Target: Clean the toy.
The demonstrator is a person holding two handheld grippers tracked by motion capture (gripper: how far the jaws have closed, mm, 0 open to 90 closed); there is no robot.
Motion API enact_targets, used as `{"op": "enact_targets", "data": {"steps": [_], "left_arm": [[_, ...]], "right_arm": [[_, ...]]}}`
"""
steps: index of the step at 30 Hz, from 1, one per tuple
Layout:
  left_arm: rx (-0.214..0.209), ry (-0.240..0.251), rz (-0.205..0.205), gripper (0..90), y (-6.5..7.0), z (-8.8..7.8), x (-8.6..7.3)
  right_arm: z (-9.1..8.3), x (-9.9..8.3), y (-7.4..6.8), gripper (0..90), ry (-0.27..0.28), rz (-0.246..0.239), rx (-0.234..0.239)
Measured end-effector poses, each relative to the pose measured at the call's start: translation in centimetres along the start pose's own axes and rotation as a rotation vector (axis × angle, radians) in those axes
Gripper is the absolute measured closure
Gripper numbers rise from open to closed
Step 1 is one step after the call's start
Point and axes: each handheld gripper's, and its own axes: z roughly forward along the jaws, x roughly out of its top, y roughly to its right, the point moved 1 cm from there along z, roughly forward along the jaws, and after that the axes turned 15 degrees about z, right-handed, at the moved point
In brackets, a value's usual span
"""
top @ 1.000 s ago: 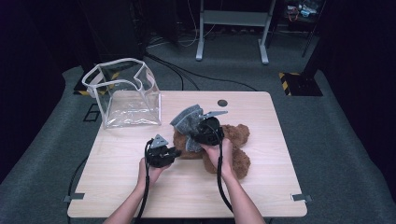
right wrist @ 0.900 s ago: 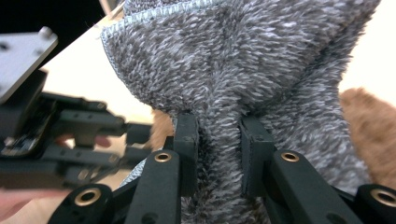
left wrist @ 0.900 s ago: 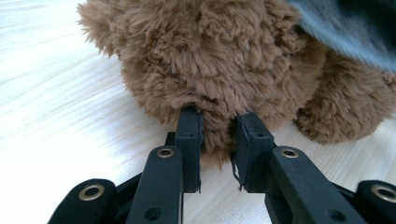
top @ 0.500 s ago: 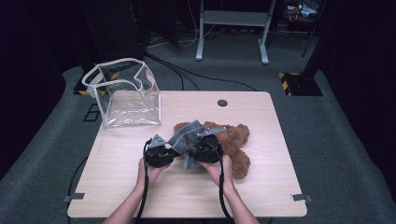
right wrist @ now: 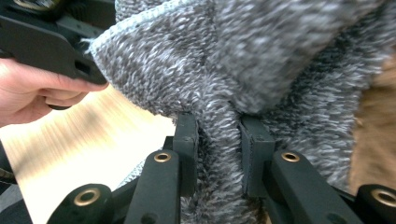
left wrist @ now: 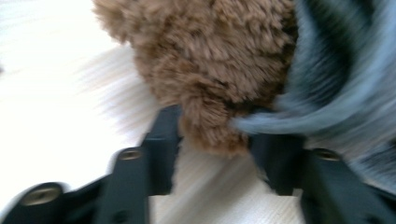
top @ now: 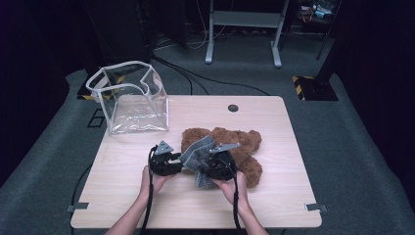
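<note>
Grey knit cloth (right wrist: 261, 60) is pinched in the right claw (right wrist: 218, 140) over the brown teddy bear (top: 244, 147) lying on the desk (top: 293, 205), ready for dressing; the left claw (left wrist: 215, 149) has just been opening, bear's fur between its jaws, unpressed.

Bag (top: 132, 100) stands at table's (top: 284, 196) far left — teddy (top: 244, 147) lies mid-table, cloth (top: 198, 154) on it.

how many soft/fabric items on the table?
2: a brown teddy bear lying right of centre, and a grey knitted cloth draped over its left end, pinched in the right claw. Others could be hidden underneath.
</note>
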Motion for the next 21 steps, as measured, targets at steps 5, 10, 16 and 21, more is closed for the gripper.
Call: {"op": "enact_targets", "data": {"steps": [5,10,16,21], "left_arm": [[0.024,0.02,0.018,29.9,-0.1,-0.6,1.7],[0.023,0.038,0.053,25.2,-0.2,-0.5,4.3],[-0.011,0.02,0.098,22.7,-0.2,0.9,7.3],[-0.003,-0.04,0.142,22.9,0.3,2.7,8.8]], "right_arm": [[-3.1,1.6,0.2,72.3,0.096,-0.001,-0.014],[-5.6,3.5,1.1,72.3,0.179,0.017,-0.052],[-7.4,6.0,2.4,72.4,0.242,0.029,-0.118],[-7.7,8.1,3.4,72.3,0.248,0.027,-0.183]]}}
